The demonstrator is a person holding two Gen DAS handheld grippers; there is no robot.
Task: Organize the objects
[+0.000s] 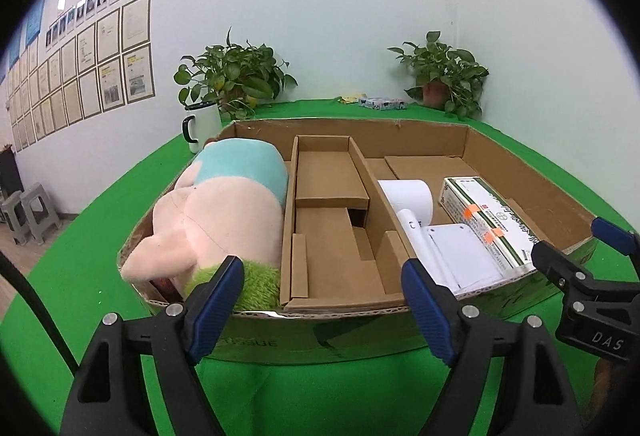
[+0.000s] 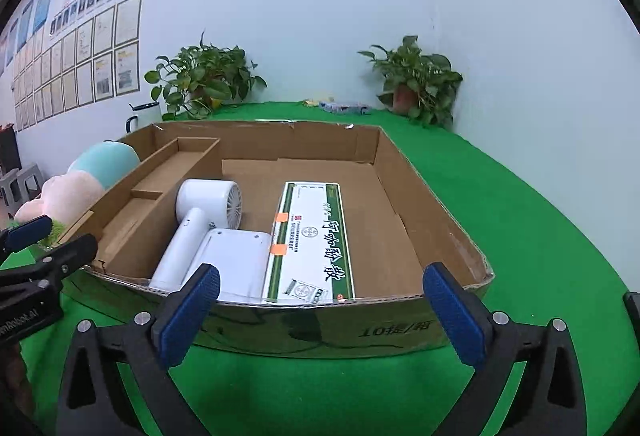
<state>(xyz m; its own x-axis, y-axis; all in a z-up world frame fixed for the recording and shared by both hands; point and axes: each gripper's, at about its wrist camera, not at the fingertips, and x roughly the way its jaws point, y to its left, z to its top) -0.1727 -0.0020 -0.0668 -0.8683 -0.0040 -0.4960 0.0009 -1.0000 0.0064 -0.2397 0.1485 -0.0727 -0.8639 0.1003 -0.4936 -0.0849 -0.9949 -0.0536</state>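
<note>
Cardboard box (image 1: 424, 137): shallow open tray standing on the green surface (image 1: 80, 276), split by cardboard dividers into a left bay, a narrow middle bay and a wide right bay.
Plush toy (image 1: 224, 211): pink body with a teal band and a green fuzzy end, lying lengthwise in the left bay, filling it and rising above the box wall.
Middle bay (image 1: 332, 236): holds only stepped cardboard inserts.
Hair dryer (image 2: 208, 211): white, lying in the right bay against the divider, round head toward the far wall, handle pointing toward the near wall.
Medicine carton (image 2: 310, 236): white and green with two orange tape strips, lying flat in the right bay just beside the dryer, its long side running front to back.
White flat item (image 2: 240, 260): lies between the dryer handle and the carton, touching both; what it is cannot be told.
Left gripper (image 1: 322, 288): hovers at the near wall of the box in front of the middle bay, blue-padded fingers (image 1: 218, 300) spread wide, nothing between them.
Right gripper (image 2: 320, 312): hovers at the near wall in front of the right bay, fingers (image 2: 454, 312) wide apart, holding nothing.
Mug (image 1: 202, 125): white with a black handle, on the surface behind the box's left corner.
Potted plants (image 1: 232, 75): two, at the back of the surface by the wall.
</note>
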